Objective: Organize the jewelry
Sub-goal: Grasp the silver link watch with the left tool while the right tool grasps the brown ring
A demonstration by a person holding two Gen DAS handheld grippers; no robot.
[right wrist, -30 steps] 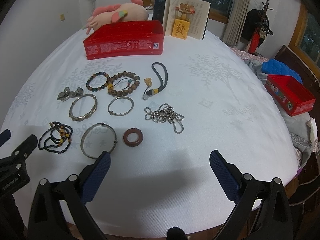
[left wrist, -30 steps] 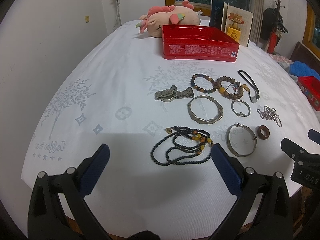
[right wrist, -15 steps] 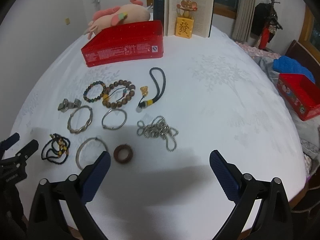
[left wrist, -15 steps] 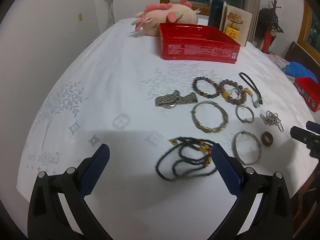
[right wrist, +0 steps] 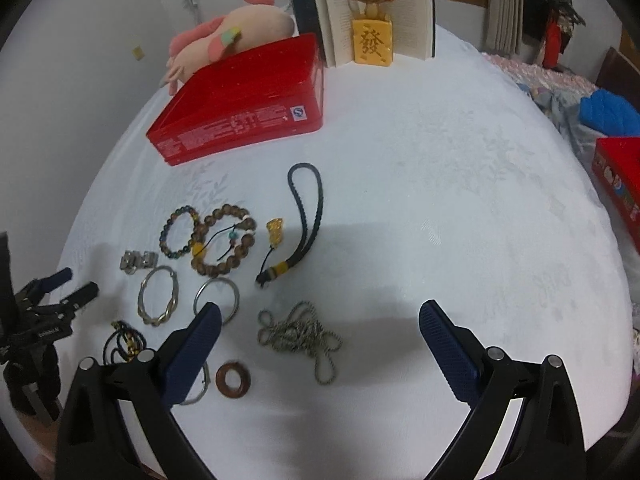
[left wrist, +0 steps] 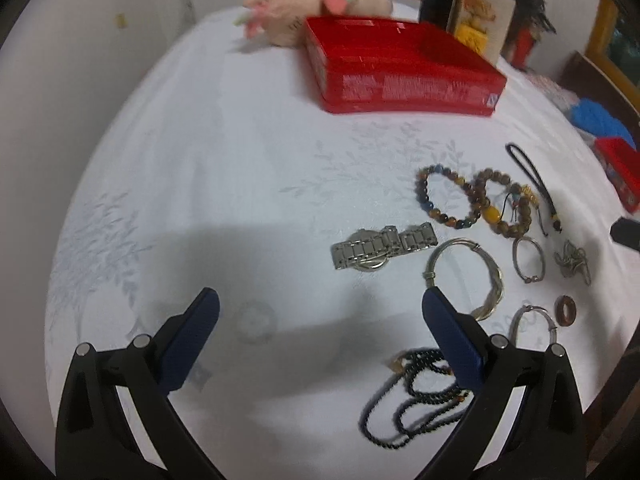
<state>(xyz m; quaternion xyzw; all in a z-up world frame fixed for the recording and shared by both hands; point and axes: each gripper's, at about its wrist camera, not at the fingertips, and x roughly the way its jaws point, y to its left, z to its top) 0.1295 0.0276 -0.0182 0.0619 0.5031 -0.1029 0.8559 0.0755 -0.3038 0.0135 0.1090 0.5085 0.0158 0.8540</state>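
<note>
Jewelry lies spread on a white tablecloth in front of an open red tin box [left wrist: 400, 68] [right wrist: 240, 108]. A silver watch [left wrist: 380, 248] lies just ahead of my open left gripper [left wrist: 316, 320]. To its right are a twisted silver bangle [left wrist: 468, 276], two bead bracelets [left wrist: 476, 200] and a black bead necklace [left wrist: 416, 396]. My right gripper [right wrist: 320, 328] is open above a silver chain [right wrist: 300, 332]. A brown ring [right wrist: 233, 379], a thin silver bangle [right wrist: 218, 300] and a black cord with a gold charm [right wrist: 304, 216] lie nearby. Neither gripper holds anything.
A pink plush toy [right wrist: 232, 36], an open book [right wrist: 372, 12] and a yellow block with a mouse figure [right wrist: 372, 36] stand behind the red box. A second red box [right wrist: 620, 176] and blue cloth [right wrist: 608, 114] sit at the right edge.
Both grippers have moved forward over the table and closer to the jewelry. The left one now hovers near the watch, the right one over the chain. Both stay open.
</note>
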